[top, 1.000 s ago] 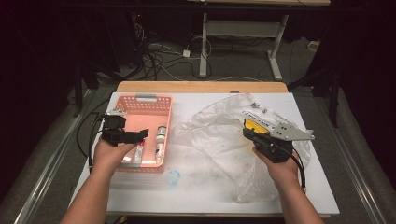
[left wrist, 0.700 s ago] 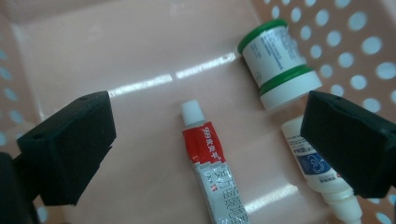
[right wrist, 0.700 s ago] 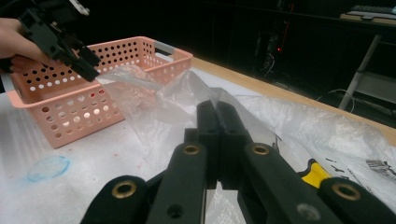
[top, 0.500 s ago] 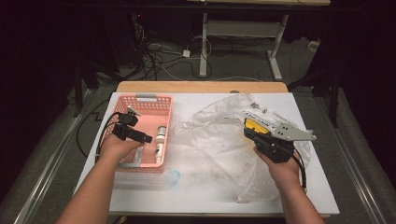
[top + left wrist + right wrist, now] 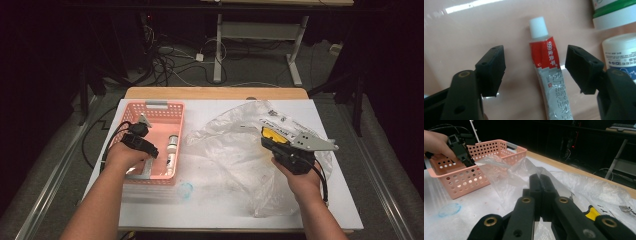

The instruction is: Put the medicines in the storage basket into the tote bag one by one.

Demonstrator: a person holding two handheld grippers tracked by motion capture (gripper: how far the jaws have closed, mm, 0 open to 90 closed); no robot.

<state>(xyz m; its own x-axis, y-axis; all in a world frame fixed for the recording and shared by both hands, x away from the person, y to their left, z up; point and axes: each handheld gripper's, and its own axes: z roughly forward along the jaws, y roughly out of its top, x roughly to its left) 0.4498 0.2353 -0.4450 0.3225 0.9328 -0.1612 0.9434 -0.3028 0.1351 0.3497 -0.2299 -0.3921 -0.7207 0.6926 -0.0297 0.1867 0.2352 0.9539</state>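
- The left gripper [image 5: 535, 71] reaches down into the pink basket [image 5: 165, 107] at the left of the counter [image 5: 220, 210]; its jaws have just been closing, and they straddle the red-and-white tube [image 5: 549, 75] without touching it, placed to pinch it across its width
- The tube lies flat on the basket floor, white cap pointing away, beside white jars [image 5: 621, 53]
- The right gripper [image 5: 541, 195] is fully closed on a fold of the clear plastic bag [image 5: 235, 150], probably holding it up and open to receive the tube
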